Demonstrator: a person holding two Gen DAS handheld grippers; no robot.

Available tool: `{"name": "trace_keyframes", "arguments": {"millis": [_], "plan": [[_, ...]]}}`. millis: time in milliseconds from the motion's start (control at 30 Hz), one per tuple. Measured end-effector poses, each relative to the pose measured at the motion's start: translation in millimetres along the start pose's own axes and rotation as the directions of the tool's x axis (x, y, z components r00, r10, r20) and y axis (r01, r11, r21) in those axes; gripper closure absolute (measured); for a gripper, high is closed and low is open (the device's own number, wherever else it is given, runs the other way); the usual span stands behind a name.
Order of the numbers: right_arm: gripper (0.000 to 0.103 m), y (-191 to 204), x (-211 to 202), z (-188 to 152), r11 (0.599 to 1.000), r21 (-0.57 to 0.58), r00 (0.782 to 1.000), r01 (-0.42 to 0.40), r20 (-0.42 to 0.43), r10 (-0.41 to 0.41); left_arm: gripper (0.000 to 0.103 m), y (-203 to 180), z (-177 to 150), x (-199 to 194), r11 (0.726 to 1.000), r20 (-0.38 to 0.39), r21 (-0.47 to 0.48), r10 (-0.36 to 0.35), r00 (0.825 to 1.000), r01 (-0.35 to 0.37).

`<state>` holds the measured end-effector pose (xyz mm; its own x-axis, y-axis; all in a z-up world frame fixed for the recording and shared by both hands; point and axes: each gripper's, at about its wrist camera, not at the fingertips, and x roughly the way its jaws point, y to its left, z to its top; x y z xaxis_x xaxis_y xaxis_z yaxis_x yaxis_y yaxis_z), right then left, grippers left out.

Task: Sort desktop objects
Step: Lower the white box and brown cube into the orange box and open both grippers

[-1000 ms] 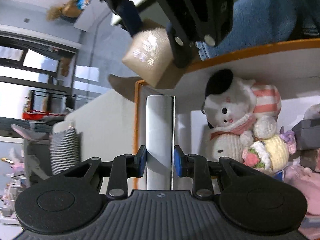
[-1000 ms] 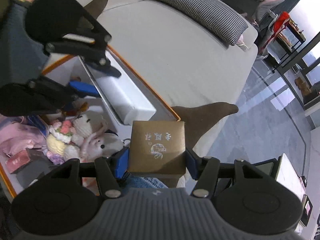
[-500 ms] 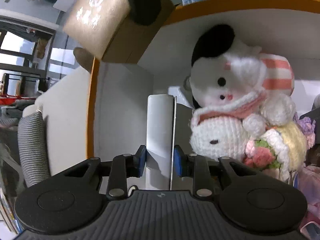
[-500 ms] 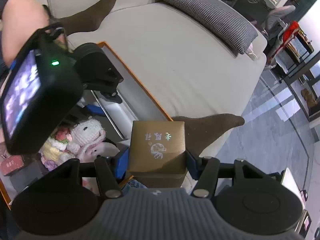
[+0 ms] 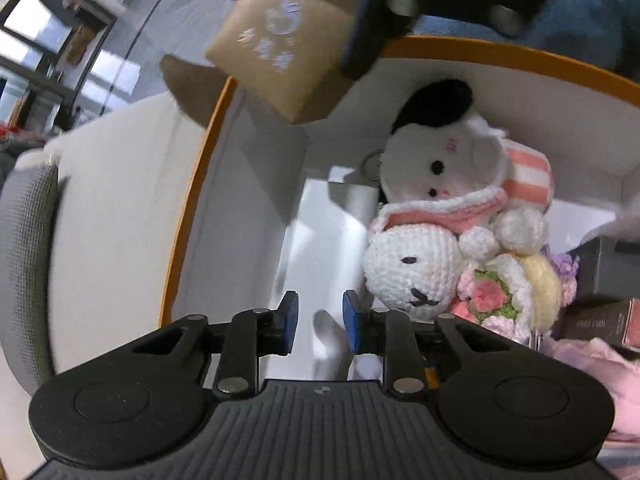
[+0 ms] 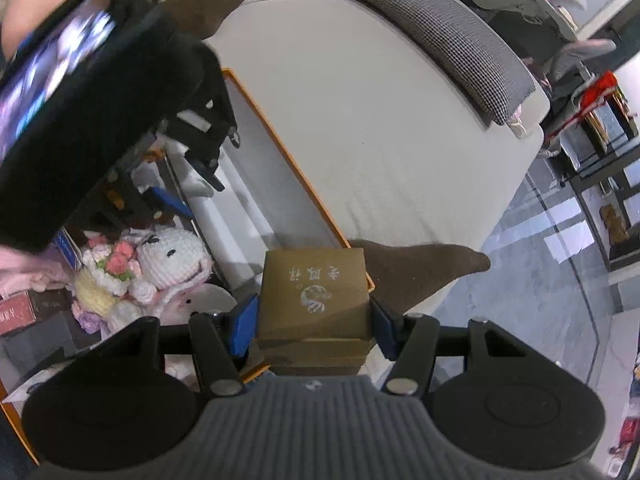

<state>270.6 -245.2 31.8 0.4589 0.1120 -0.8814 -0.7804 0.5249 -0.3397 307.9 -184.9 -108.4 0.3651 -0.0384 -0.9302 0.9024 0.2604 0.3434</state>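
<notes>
Cream sofa (image 6: 384, 120) | houndstooth cushion (image 6: 448, 40) | grey glossy floor (image 6: 560, 240)

A matt brown cardboard box (image 6: 314, 294), a knitted yarn bunny (image 5: 416, 268), a smooth white box (image 5: 324, 236) and a woven cushion (image 6: 440, 36).

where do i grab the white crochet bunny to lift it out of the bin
Probably by its round head, from above, jaws across the cheeks. On the crochet bunny the head is the most exposed part: the black-eared plush presses against one side and the yarn flowers cover its body.
</notes>
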Motion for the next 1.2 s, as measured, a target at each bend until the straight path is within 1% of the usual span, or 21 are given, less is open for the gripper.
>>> {"name": "trace_keyframes", "arguments": {"millis": [67,167,300,400,467,700,867,967,1200], "plan": [[0.042,3.2,1.3,3.1,0.999,-0.032,1.000,0.004,-0.011,-0.004,0.083,4.4,-2.4,6.0,1.000,-0.014,-0.025,0.004,1.000,-0.005],[0.042,7.8,5.3,8.3,0.997,-0.080,1.000,0.004,-0.031,-0.006,0.083,7.6,-2.0,8.5,0.999,-0.008,-0.045,0.014,1.000,-0.014],[0.042,12.6,11.9,15.7,0.991,-0.137,0.998,-0.007,-0.061,-0.001,0.083,6.8,-14.9,-18.1,0.995,0.053,-0.103,0.022,0.998,-0.016],[0.042,18.6,17.6,23.4,0.981,-0.196,0.995,-0.017,-0.098,-0.002,0.083,11.2,-26.9,-34.5,0.987,0.074,-0.157,0.039,0.996,-0.027],[0.042,22.0,23.1,28.9,0.973,-0.227,0.991,-0.031,-0.131,0.001,0.083,8.9,-26.8,-42.7,0.983,0.089,-0.180,0.049,0.995,-0.032],[0.042,34.6,48.3,45.2,0.951,-0.300,0.971,-0.076,-0.237,0.003,0.083,7.0,-41.4,-59.9,0.973,0.139,-0.231,0.046,0.989,-0.013],[0.041,44.5,72.8,49.0,0.935,-0.341,0.945,-0.098,-0.327,-0.020,0.083,0.6,-53.3,-69.3,0.967,0.175,-0.254,0.043,0.984,0.003],[0.041,47.5,83.0,49.5,0.928,-0.359,0.934,-0.095,-0.355,-0.041,0.083,2.5,-55.9,-70.7,0.962,0.195,-0.273,0.047,0.980,0.008],[0.040,51.2,98.3,49.3,0.923,-0.369,0.916,-0.109,-0.399,-0.052,0.083,4.9,-57.5,-70.6,0.958,0.218,-0.286,0.038,0.975,0.027]]}}
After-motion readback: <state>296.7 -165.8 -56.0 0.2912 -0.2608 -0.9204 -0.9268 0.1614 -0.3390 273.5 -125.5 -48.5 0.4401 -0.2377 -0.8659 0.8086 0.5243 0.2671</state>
